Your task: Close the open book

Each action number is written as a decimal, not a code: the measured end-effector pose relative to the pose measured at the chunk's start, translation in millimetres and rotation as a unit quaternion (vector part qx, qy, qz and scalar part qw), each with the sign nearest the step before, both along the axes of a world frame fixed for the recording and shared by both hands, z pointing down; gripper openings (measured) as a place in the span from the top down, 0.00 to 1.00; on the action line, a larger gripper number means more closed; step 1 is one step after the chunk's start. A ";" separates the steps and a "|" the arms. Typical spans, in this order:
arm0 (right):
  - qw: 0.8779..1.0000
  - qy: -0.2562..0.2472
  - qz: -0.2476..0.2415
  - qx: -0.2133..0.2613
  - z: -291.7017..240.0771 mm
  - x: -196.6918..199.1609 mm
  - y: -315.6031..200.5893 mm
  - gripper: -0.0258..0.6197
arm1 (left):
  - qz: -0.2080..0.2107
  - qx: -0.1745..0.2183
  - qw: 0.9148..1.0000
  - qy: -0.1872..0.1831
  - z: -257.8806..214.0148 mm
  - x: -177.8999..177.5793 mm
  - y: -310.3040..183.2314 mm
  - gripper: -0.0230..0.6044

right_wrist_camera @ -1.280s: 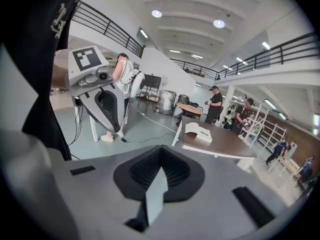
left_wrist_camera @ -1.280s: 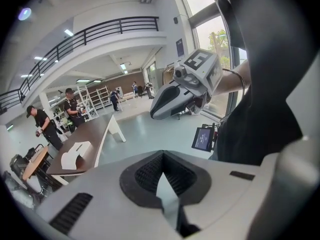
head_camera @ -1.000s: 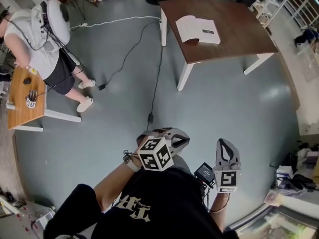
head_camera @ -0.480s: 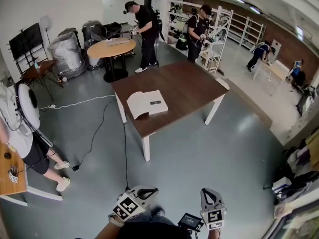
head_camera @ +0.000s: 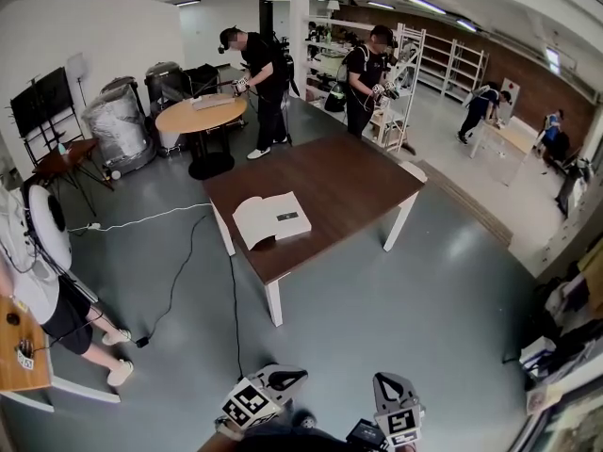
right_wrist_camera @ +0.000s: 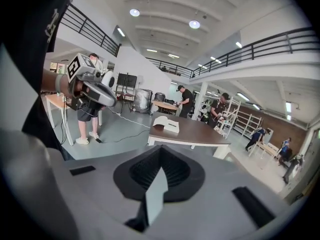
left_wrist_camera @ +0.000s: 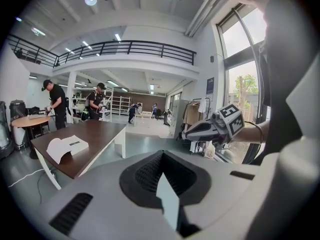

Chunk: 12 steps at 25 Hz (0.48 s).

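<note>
**Open book** [head_camera: 271, 218]: lies spread on the brown table [head_camera: 349, 182], toward its eight o'clock edge. It sits at twelve o'clock from both grippers and well apart from them.

**Left gripper** [head_camera: 294, 378]: jaws clenched together, nothing between them.

**Right gripper** [head_camera: 390, 382]: jaws likewise clenched, empty.

**Step, as judged:** approach.

**Handling advice:** come up square to the table's near edge. Part one pair of jaws before reaching. Steady one half of the book and fold the other over slowly.

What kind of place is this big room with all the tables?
Probably a big workshop or lab hall, not a home. It has a grey floor, tall white metal shelving racks along the far wall, and work tables, like the dark brown rectangular table holding an open white book.
</note>
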State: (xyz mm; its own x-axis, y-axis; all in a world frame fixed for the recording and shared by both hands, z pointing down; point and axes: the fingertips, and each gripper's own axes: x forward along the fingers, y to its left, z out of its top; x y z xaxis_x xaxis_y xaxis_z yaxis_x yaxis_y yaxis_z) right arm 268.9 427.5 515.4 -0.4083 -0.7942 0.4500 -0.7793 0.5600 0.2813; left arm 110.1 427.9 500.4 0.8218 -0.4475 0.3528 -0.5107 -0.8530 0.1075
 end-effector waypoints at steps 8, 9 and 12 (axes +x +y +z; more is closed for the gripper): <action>1.000 -0.001 0.005 -0.007 4.4 0.8 -10.6 0.98 | 0.007 -0.009 1.000 0.008 6.0 3.5 -13.2 0.96; 1.000 -0.002 0.005 -0.007 4.4 0.6 -13.1 0.98 | 0.008 -0.008 1.000 0.009 4.7 3.6 -16.3 0.96; 1.000 -0.005 0.006 -0.012 6.5 -0.8 -21.3 0.98 | 0.005 -0.010 1.000 0.013 3.4 2.8 -25.2 0.96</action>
